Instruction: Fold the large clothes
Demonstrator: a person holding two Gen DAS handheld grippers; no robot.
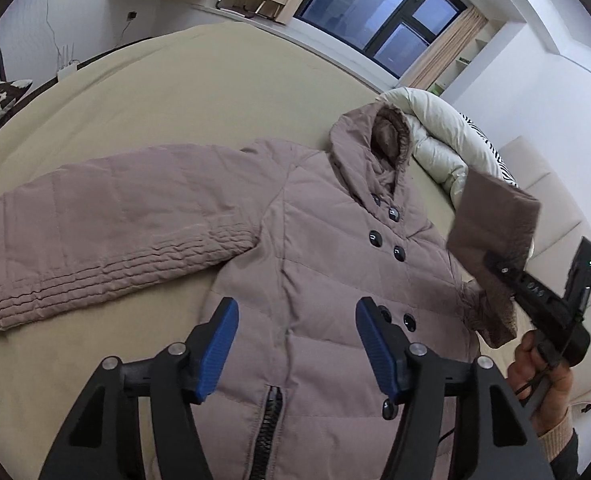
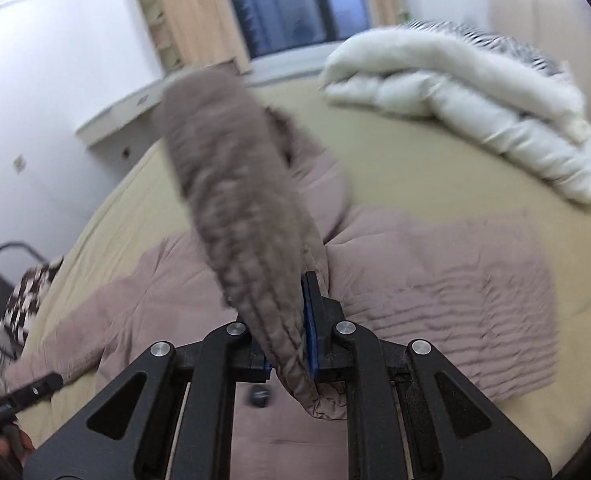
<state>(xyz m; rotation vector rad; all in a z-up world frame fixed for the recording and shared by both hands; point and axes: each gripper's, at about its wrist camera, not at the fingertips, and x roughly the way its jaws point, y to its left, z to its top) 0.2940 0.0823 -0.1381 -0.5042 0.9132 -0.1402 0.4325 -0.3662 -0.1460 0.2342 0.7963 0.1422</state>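
Taupe quilted hooded coat (image 1: pixel 315 248) face-up on beige bed (image 1: pixel 167 92), barely begun: one sleeve cuff (image 2: pixel 255 264) clenched in right gripper (image 2: pixel 291 344), lifted over body; other sleeve (image 1: pixel 107 228) outstretched, left gripper (image 1: pixel 295 348) released, empty.

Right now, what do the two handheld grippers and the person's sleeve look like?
Both are black linkage frames with silver round pivot bolts and ribbed blue finger pads. The left gripper shows its pads broadside. The right gripper has a black handle with a small green light and a thin black cable. The sleeve is dark with a beige ribbed knit cuff.
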